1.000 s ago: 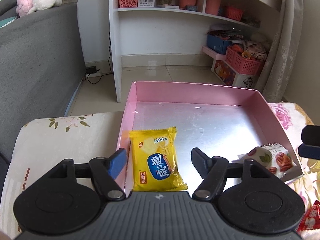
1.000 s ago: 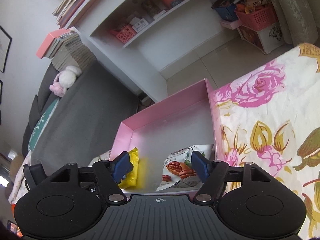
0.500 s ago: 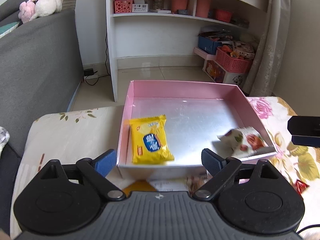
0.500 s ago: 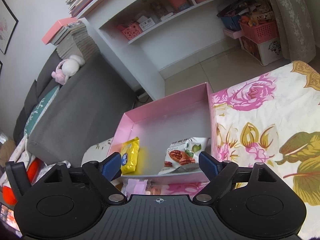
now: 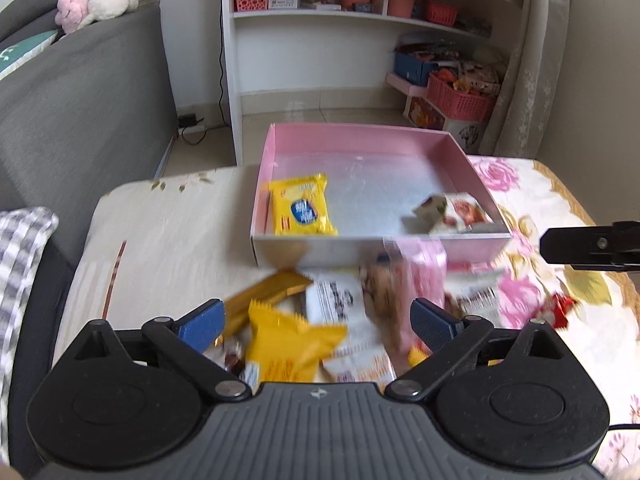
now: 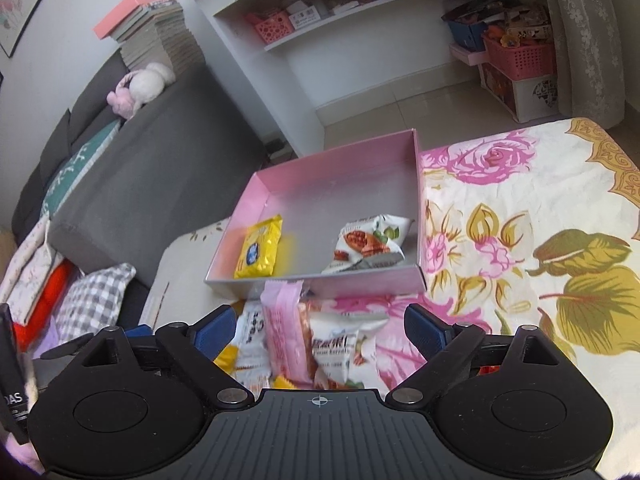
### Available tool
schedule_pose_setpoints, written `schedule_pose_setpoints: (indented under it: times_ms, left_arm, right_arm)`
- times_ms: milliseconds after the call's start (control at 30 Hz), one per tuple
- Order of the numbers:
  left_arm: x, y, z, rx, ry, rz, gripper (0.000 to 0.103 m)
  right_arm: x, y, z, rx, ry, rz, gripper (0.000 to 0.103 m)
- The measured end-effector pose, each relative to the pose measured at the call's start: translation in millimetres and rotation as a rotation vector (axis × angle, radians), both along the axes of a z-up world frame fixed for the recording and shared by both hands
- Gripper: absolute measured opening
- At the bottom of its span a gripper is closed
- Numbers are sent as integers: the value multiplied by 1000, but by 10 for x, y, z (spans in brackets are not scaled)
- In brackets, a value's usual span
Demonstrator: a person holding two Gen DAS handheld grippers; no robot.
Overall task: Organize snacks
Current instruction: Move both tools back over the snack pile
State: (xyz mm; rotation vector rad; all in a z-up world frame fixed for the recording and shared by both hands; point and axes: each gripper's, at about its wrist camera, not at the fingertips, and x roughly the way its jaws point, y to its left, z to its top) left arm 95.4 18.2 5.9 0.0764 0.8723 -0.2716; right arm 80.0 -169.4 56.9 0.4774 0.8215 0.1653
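**Two packets in the pink box, both grippers drawn back over the loose pile**

The pink box is a shallow cardboard tray with straight walls and a dull silvery floor. It sits on a counter covered by a cream cloth printed with pink roses and olive leaves. Inside, a glossy yellow packet with a blue oval label lies flat near the left wall. A crinkled white nut packet leans in the near right corner. The two are well apart.

In front of the box lies a jumble of foil and plastic snack wrappers: pink, white and yellow, blurred in the left view.

The left gripper has its blue-padded fingers spread wide and still opening, nothing pinched between them. The right gripper is likewise spread and opening, gripping nothing.

A second ago each gripper hung low over the box with narrower fingers, the left framing the yellow packet, the right just above the nut packet. Both have since pulled back and risen, so the whole box and the pile now show.
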Motion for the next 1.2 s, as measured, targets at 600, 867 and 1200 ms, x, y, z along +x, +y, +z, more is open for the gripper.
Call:
schedule_pose_setpoints:
  times_ms: [600,867,1200]
  left_arm:
    - [-620,255,-241,-51,74,26,97]
    - [-730,311,-406,-113,160,-44,69]
    - [-690,325,-549,-180,252,-43,44]
  right_arm:
    - [-528,363,-132,-83,4,134,93]
    - [-631,507,-280,-93,9,189,93]
    - [-575,573,-440,19,73,195,92]
